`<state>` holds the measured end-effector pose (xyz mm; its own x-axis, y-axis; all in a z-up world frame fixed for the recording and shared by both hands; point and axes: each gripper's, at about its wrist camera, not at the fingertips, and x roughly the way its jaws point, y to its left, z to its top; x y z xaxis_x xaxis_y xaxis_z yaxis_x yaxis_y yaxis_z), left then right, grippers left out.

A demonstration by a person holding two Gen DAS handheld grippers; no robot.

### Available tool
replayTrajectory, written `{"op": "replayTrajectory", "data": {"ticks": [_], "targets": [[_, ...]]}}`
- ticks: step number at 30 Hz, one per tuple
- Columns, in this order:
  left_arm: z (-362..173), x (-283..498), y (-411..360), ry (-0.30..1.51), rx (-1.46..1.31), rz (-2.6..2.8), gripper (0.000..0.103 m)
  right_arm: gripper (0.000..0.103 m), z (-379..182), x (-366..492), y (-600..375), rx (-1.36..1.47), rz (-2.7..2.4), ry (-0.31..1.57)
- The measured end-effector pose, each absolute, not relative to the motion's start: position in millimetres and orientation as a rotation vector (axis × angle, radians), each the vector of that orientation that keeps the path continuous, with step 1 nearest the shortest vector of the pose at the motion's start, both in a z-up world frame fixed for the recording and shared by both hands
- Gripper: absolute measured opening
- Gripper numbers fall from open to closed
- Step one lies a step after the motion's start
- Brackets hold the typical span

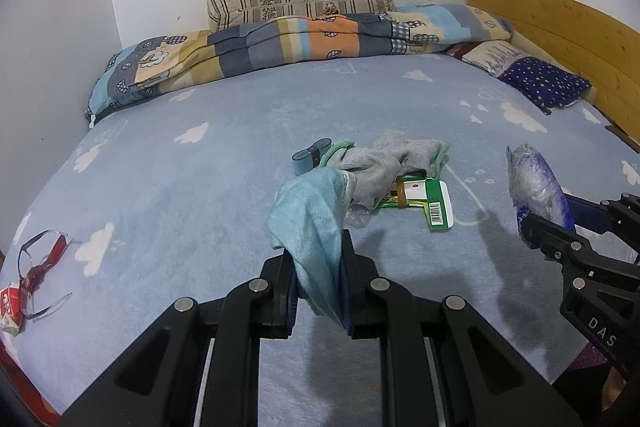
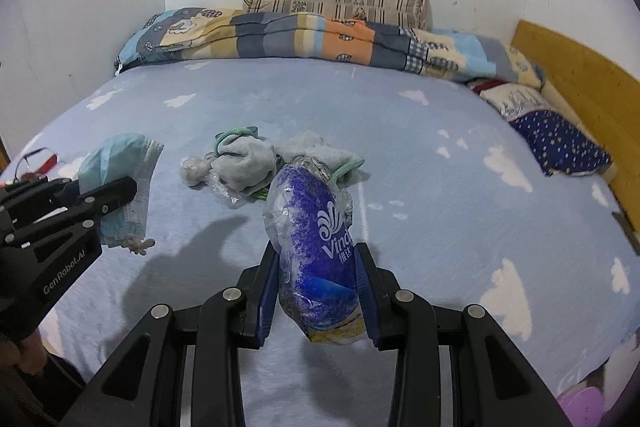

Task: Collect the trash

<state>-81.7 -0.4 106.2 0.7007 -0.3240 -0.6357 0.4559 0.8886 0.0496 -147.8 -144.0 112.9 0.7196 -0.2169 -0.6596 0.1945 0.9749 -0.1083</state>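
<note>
While both tools are loaded, here's what could bite:
left tool [image 1: 318,283]: pinched tight on a limp face mask [image 1: 310,223]; a loose fold might slide out.
right tool [image 2: 318,291]: clamped on a slick tissue wrapper [image 2: 314,251]; crinkly plastic might squirt free.
bed [image 1: 200,195]: socks [image 1: 384,163] at 12 o'clock aren't trash.

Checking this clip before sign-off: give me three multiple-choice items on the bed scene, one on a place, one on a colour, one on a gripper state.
1. Where do the glasses lie?
A. near the bed's left edge
B. on the striped cushion
C. under the grey socks

2. What colour is the tissue pack wrapper?
A. red
B. blue with white print
C. plain black

3. What is the left gripper doing?
A. standing open over the bed
B. clamping the green card
C. shut on the face mask

Answers: 1 A, the frames rest at the sheet's left margin; 2 B, blue plastic shows between the right gripper's fingers; 3 C, light blue cloth is pinched in its fingers.
</note>
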Motion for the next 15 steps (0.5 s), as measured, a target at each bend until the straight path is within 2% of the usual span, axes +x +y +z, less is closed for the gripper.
{"op": "replayTrajectory", "data": {"ticks": [15], "targets": [[105.3,-81.2,-0.5,0.67,0.208,-0.437,0.016,0.038,112.6,-147.6,-137.7,-0.092,-0.257,0.72]]}}
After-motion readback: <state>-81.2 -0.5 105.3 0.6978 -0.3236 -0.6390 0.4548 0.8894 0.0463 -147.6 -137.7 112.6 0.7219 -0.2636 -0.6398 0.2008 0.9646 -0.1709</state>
